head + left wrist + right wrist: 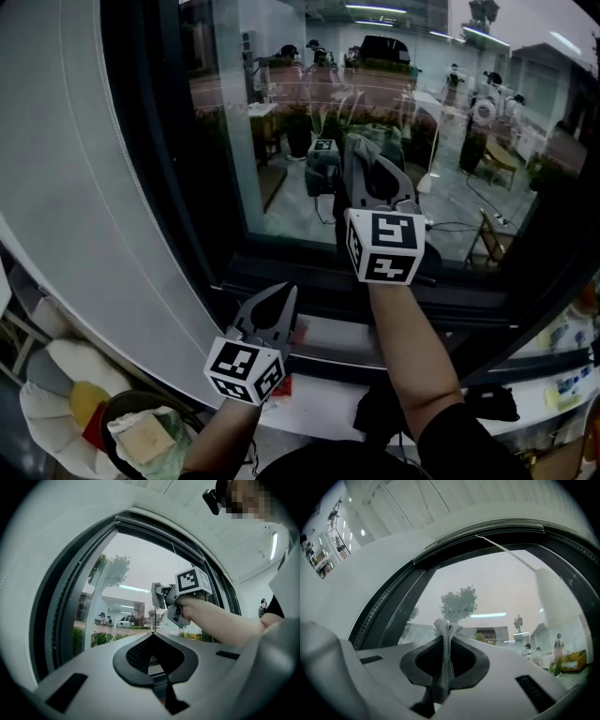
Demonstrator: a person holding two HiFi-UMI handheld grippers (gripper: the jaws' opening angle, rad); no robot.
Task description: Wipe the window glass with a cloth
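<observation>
Between the closed jaws of the right gripper [446,626], pinches a grey mesh cloth [443,663], raised at the window glass [501,583]; touching or not, cannot tell. Left gripper [152,637] lower, jaws together, empty. Looks mid-wipe, most glass probably left.

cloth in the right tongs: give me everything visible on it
The cloth is grey fabric with a fine mesh texture, gathered into a narrow upright strip. The right tongs are shut on it. It runs up through the jaw gap, and a small crumpled tuft sticks out past the tips. It is held up in front of the glass. Whether the tuft touches the pane cannot be told.
</observation>
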